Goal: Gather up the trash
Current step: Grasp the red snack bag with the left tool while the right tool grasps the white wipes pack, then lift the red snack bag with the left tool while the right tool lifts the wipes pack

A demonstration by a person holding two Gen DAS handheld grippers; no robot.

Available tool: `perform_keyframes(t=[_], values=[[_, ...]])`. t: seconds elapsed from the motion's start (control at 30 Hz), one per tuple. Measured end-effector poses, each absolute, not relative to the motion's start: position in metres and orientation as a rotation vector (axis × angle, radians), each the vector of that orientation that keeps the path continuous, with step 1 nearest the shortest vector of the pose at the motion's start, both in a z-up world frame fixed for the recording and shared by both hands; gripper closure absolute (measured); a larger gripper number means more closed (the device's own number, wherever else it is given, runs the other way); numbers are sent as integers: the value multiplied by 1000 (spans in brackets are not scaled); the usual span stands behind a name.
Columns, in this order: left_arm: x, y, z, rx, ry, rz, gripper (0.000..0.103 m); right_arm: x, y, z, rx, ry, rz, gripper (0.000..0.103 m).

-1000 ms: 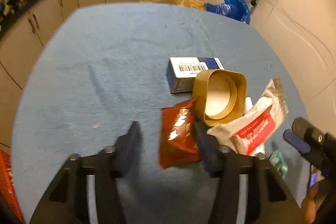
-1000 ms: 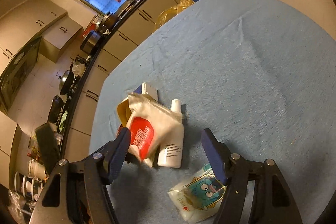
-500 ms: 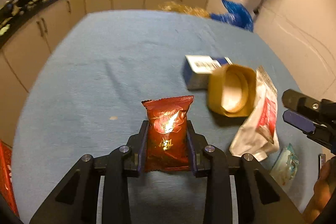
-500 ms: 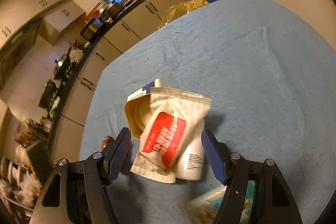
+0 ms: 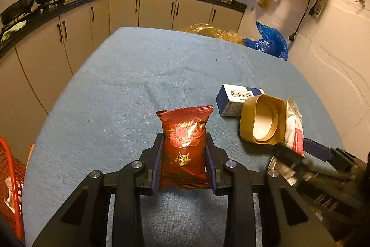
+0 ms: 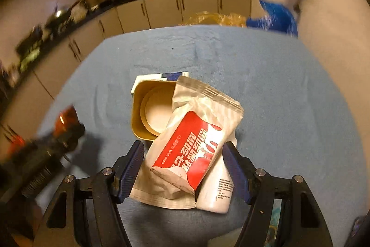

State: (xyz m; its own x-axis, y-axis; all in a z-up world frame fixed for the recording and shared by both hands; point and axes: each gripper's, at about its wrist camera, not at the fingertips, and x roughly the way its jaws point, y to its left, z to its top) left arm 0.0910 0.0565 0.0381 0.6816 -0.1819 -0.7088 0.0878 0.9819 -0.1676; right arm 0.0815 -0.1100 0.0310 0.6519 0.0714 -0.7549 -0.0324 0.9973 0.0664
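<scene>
one glossy red snack packet [image 5: 183,145] sits pinched in the left gripper [image 5: 184,159] above the blue cloth table [image 5: 129,85]. right gripper [image 6: 183,168] spread around one crinkly wipe pouch [image 6: 192,147], seemingly untouched; one tan tub [image 6: 150,112], one box [image 5: 235,98].
</scene>
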Motion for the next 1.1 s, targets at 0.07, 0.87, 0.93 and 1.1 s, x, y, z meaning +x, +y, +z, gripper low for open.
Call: perform_keyframes(t=[0.07, 0.87, 0.93, 1.1], values=[[92, 58, 39, -124, 805, -145, 72, 77, -105, 28, -4, 835, 73, 32], [80, 56, 50, -121, 728, -140, 72, 44, -108, 54, 111, 661, 166, 58], [80, 55, 51, -115, 726, -138, 72, 47, -108, 54, 114, 667, 167, 58], [78, 54, 51, -107, 724, -135, 72, 50, -110, 53, 113, 672, 171, 57]])
